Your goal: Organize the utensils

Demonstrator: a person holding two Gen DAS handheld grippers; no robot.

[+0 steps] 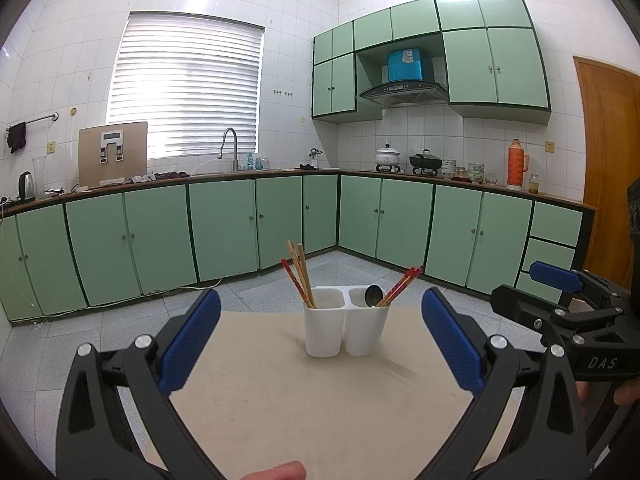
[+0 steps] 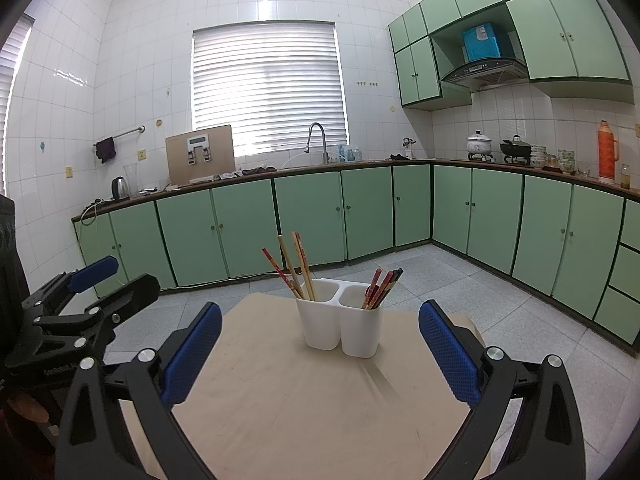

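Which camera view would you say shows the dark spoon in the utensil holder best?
The left wrist view: the spoon shows its dark bowl above the white holder's right compartment. In the right wrist view, red chopsticks fill that compartment and no spoon is visible.

Spoon [image 1: 373, 295] handle hidden inside the white holder [image 1: 346, 330]; chopstick [image 1: 298, 276] lower ends likewise.

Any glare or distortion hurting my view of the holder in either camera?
Left wrist: window blown out, cabinets bowed by fisheye, holder central, sharp. Right wrist: same backlight, holder clear, soft shadows on table.
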